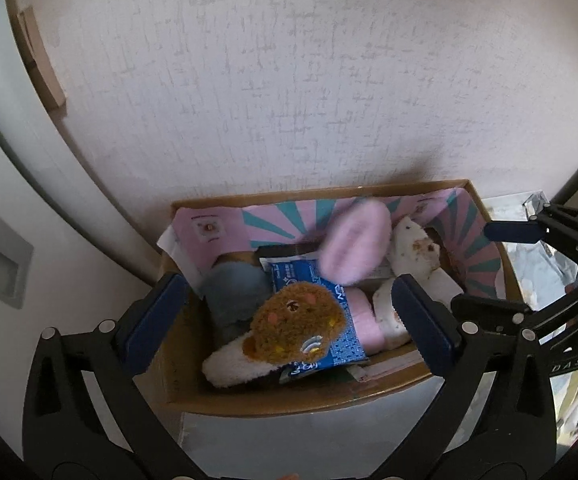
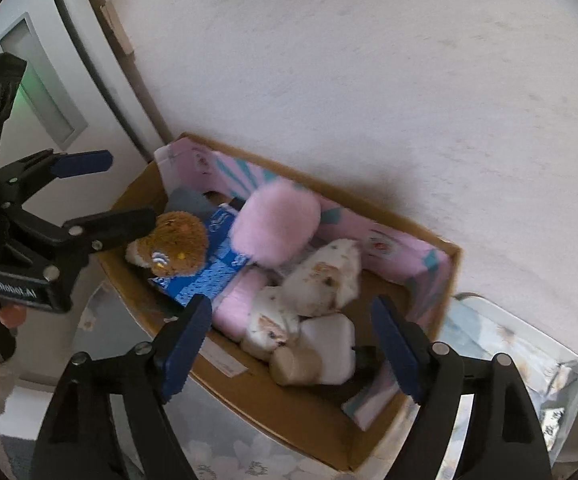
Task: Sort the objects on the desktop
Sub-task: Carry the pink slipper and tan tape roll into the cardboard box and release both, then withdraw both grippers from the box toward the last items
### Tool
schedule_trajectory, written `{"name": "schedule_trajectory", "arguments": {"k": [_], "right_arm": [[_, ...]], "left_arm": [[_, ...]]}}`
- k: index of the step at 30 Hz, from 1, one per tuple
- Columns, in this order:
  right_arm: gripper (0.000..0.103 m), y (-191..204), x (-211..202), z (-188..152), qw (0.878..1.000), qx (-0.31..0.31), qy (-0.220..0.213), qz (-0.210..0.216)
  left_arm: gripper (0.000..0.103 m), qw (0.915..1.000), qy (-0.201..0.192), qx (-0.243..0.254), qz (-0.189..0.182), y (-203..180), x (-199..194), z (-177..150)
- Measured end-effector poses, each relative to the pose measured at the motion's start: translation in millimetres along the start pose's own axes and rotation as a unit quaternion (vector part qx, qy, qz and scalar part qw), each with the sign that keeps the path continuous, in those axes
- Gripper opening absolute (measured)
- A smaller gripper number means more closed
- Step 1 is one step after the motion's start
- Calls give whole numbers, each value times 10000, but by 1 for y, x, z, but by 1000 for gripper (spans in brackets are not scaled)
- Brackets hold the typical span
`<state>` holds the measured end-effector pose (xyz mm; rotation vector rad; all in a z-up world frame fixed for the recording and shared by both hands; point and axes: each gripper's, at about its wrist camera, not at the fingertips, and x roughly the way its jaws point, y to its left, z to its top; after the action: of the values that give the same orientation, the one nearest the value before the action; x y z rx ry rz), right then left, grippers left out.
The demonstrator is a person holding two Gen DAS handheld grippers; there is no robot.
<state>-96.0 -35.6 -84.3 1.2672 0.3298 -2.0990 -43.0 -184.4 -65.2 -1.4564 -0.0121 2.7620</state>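
Two grippers hang over one cardboard box (image 1: pixel 273 402), both with jaws spread wide and gripping nothing. The left gripper (image 1: pixel 289 320) has black plastic arms and dark blue ridged pads; a strip on its body, seen from the right wrist, reads "GenRobot.AI". The right gripper (image 2: pixel 289 344) is built the same, and it enters the left wrist view at 3 o'clock.

The box is plain brown corrugated board, open-topped, set against a pale textured wall (image 1: pixel 289 80). A glossy pink liner (image 1: pixel 225 236) with teal sunburst rays and small printed stamps runs along its far side. At 6 o'clock inside lies a brown sock (image 1: pixel 297 326), fuzzy and rounded, stitched with a bear face and a small rainbow, with a cream cuff. Under it is a blue packet (image 1: pixel 341 348) with a fine white pattern and white writing too blurred to read. At 9 o'clock sits a grey fleece bundle (image 1: pixel 235 296). A pink fluffy sock (image 1: pixel 353 244) shows motion-blurred above the pile at 12 o'clock, oval in shape. At 3 o'clock rest white socks (image 2: pixel 325 280), plush with brown animal prints. A pink roll (image 2: pixel 237 304) lies beside them.

Right of the box, crinkled silver foil (image 1: pixel 537 264) lies on the surface.
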Motion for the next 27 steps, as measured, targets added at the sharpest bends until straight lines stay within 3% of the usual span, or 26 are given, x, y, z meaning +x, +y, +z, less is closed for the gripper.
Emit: {"name": "schedule_trajectory", "arguments": {"k": [7,12,21,27], "right_arm": [[79,-18,-47,-18,9979,346,-436,-321],[79,-30,-98,-48,9902,450,-994,-871],[79,-56,-143,-124,9811,815,-738,-1594],[79,-73,-161,-179,9737,1343,-730,-1689]], "left_arm": [[102,9990,-274,258,-228,-26,-20,9],[102,9963,-475,549,-459,-53,-33,15],[102,9840,-542,1256,-1138,-130,-41,19],[102,9653,-460,1980,-1638,-200,-38,14]]}}
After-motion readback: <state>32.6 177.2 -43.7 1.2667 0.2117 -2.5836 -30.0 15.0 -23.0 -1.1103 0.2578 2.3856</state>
